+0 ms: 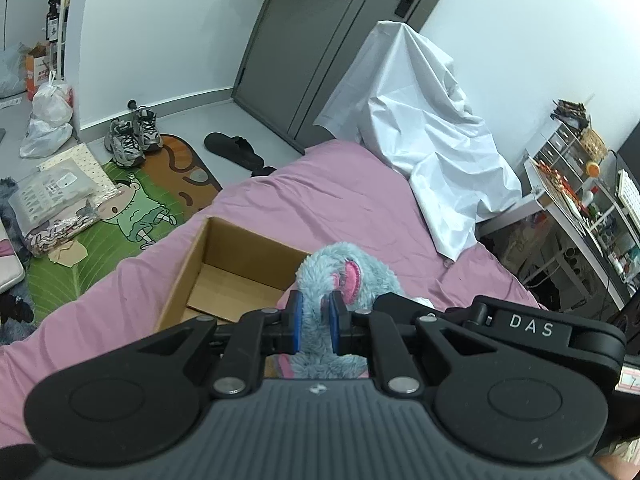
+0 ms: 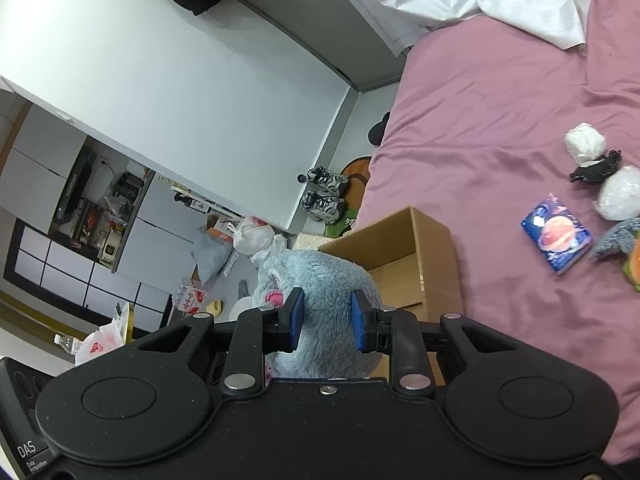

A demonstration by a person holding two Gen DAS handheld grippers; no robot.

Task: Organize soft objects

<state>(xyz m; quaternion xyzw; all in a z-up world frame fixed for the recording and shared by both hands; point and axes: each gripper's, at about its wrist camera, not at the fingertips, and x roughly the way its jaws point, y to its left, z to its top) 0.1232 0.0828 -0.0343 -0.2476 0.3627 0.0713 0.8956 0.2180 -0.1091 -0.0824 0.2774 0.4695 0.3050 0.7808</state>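
A fluffy light-blue plush toy with pink ears is held by both grippers above the near side of an open cardboard box on the pink bed. My left gripper is shut on a narrow part of the plush. My right gripper is shut on the plush's wide body, next to the box. The box inside looks empty where it shows.
On the bed to the right lie a blue planet-print packet, two white soft balls, a black item, a grey knit piece. A white sheet covers the bed's far end. Shoes and bags lie on the floor.
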